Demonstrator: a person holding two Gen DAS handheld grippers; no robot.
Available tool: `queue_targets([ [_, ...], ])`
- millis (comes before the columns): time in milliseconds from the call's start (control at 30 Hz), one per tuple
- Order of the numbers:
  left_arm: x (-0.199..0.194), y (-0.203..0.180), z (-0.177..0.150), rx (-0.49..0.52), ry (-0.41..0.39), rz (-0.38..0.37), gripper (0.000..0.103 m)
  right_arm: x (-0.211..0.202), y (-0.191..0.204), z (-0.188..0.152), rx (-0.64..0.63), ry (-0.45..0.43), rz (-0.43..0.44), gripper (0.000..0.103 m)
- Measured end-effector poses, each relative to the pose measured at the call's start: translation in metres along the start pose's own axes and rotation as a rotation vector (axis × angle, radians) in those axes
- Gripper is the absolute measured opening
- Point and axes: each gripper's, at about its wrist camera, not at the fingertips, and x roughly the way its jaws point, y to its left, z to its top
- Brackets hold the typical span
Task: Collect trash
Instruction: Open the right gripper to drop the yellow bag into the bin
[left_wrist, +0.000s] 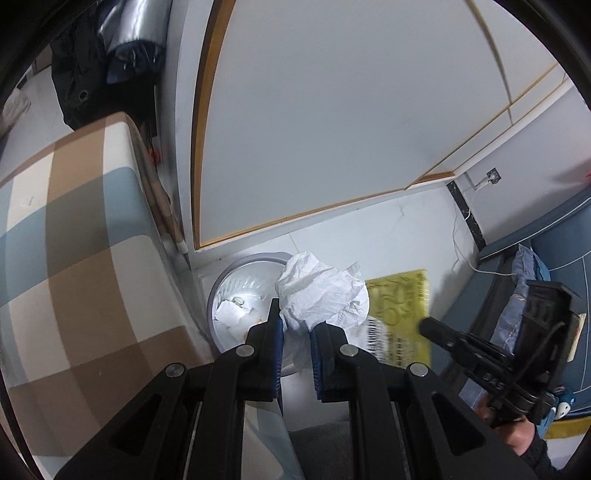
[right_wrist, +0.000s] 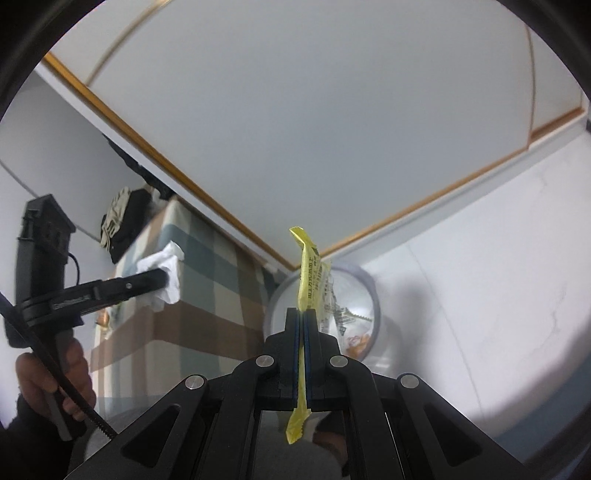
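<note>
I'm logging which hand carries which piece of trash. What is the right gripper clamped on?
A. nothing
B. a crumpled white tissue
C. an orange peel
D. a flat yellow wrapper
D: in the right wrist view the right gripper is shut on the yellow wrapper, above the trash bin; the crumpled white tissue sits in the left gripper.

White floor (left_wrist: 388, 225) w/ grey bin (left_wrist: 221, 291) on it

White crumpled tissue (left_wrist: 321, 291); yellow wrapper (right_wrist: 308, 280) with black print; grey bin (left_wrist: 236, 284); beige, brown and blue-grey checked cover (left_wrist: 74, 236); black grippers, blue pads (left_wrist: 277, 343).
</note>
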Motion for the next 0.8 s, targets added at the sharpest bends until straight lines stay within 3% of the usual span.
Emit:
queue_targets([
  [333,0.024,0.008,0.006,-0.027,0.062,0.032,0.009,0.061,-0.015,0.009,0.077,0.103,0.087,0.008],
  [433,0.032,0.007,0.008,-0.026,0.084,0.038,0.009,0.07,-0.025,0.008,0.089,0.12,0.105,0.022],
  [500,0.038,0.001,0.009,-0.009,0.097,0.044,0.009,0.071,-0.035,0.006,0.101,0.134,0.112,0.039],
  [600,0.046,-0.005,0.011,0.009,0.126,0.042,0.009,0.068,-0.041,0.003,0.119,0.119,0.092,0.051],
  [633,0.048,-0.006,0.011,0.012,0.134,0.042,0.009,0.063,-0.046,0.001,0.129,0.099,0.063,0.055],
  [700,0.053,-0.01,0.012,0.021,0.152,0.061,0.009,0.055,-0.051,-0.002,0.118,0.056,-0.037,0.075],
  [800,0.063,-0.015,0.014,0.028,0.175,0.074,0.009,0.045,-0.063,-0.008,0.123,0.048,-0.065,0.075],
])
